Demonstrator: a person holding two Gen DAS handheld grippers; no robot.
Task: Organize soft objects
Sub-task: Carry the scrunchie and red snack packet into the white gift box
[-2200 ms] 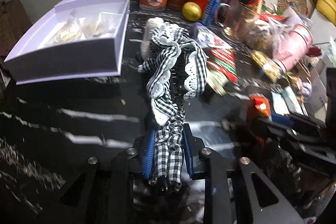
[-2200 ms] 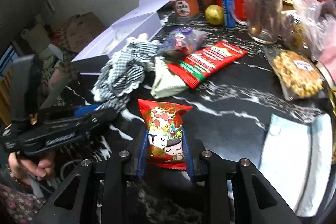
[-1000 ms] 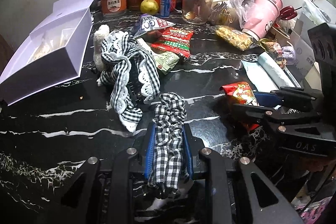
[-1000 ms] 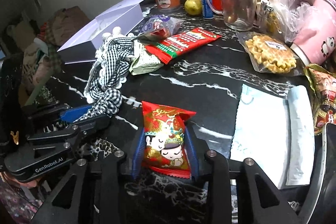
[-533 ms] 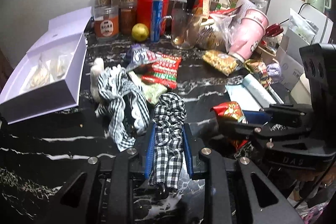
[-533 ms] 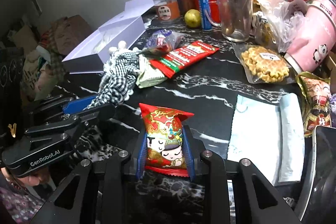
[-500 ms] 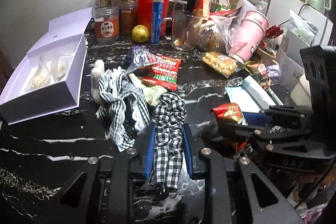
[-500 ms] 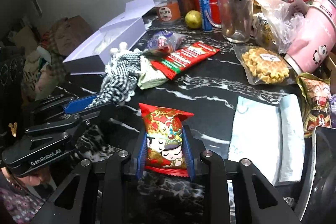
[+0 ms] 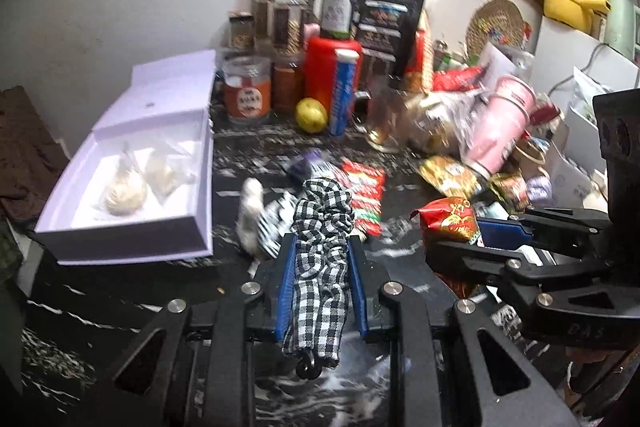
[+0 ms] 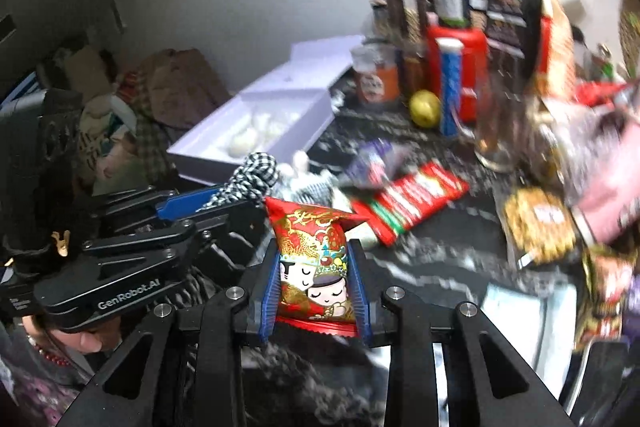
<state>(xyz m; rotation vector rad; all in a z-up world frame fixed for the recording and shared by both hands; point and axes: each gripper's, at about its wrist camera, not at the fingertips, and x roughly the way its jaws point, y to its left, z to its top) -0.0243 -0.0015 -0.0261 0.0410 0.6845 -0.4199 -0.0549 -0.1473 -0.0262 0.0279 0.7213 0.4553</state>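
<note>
Two grippers are up off the black marbled worktop, each with something caught in it; the left gripper has its blue fingers clamped on a black-and-white checked scrunchie, which stands up between them and bunches out above the tips; the right gripper has its fingers clamped on a red snack packet printed with two cartoon faces, held upright. Both held things hang above the worktop, just beside each other, the packet to the scrunchie's right; from the left wrist the packet shows side-on in the other tool. Below the scrunchie a frilled checked cloth lies on the worktop, with a red wrapper near it; an open white box holding pale bundles sits at the left edge; jars, a red tin and a lemon stand at the back by the wall; much of the right side is blurred.
</note>
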